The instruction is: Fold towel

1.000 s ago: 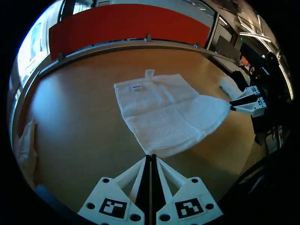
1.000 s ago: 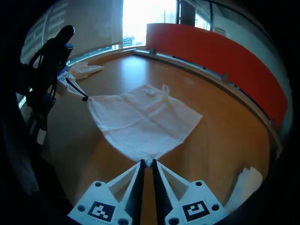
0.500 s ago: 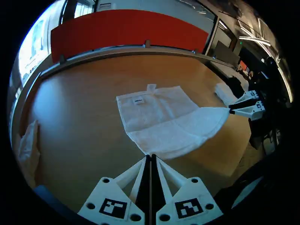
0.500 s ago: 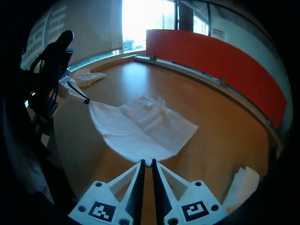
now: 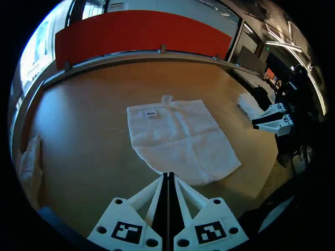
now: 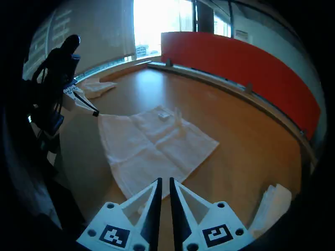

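Note:
A white towel lies spread flat on the wooden table, its small tag and hanging loop at the far edge. My left gripper is shut, with the towel's near corner pinched at its tips. In the right gripper view the left gripper is low over the table, still holding that corner. My right gripper hovers above the towel with a narrow gap between its fingers and nothing in it. From the left gripper view the right gripper is off to the right, apart from the towel's free corner.
A folded white towel rests near the table edge by the right gripper. A crumpled white cloth lies beyond the left gripper. A red partition stands along the table's far rim.
The towel corner has come out of the right gripper and dropped. The towel, earlier lifted between both grippers, now lies flat. The left gripper still holds its corner.

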The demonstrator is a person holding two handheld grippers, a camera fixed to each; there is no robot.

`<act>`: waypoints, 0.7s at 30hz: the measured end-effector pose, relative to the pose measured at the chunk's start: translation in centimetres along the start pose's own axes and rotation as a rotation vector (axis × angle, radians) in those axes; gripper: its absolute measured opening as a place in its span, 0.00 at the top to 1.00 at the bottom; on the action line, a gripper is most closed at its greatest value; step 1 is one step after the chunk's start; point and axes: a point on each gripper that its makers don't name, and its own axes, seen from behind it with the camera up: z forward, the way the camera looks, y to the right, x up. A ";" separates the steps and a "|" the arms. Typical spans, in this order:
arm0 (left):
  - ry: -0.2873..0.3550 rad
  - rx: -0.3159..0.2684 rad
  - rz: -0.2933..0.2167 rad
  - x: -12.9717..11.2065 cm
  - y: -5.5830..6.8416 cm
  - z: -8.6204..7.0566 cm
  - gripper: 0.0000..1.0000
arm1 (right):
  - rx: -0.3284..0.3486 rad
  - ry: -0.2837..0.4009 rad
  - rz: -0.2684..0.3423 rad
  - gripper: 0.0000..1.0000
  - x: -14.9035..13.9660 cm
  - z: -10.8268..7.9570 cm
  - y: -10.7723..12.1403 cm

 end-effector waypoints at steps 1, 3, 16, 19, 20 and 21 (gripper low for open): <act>0.000 0.001 0.000 0.0 0.0 0.1 0.98 | -0.001 -0.002 0.000 0.87 -0.2 0.1 0.0; 0.000 0.002 -0.002 -0.1 -0.1 0.2 0.98 | -0.002 -0.005 0.000 0.87 -0.5 0.2 0.1; -0.012 0.003 -0.003 -0.8 -0.2 0.2 0.99 | -0.002 -0.007 -0.016 0.87 -0.5 0.3 -0.3; -0.011 0.003 -0.004 -0.7 -0.2 0.1 0.99 | -0.004 -0.007 -0.020 0.87 -0.5 0.3 -0.3; -0.010 0.002 -0.003 -0.7 -0.2 0.1 0.99 | -0.005 -0.007 -0.021 0.87 -0.5 0.3 -0.3; -0.011 0.003 -0.003 -0.7 -0.2 0.1 0.99 | -0.006 -0.006 -0.022 0.87 -0.5 0.3 -0.3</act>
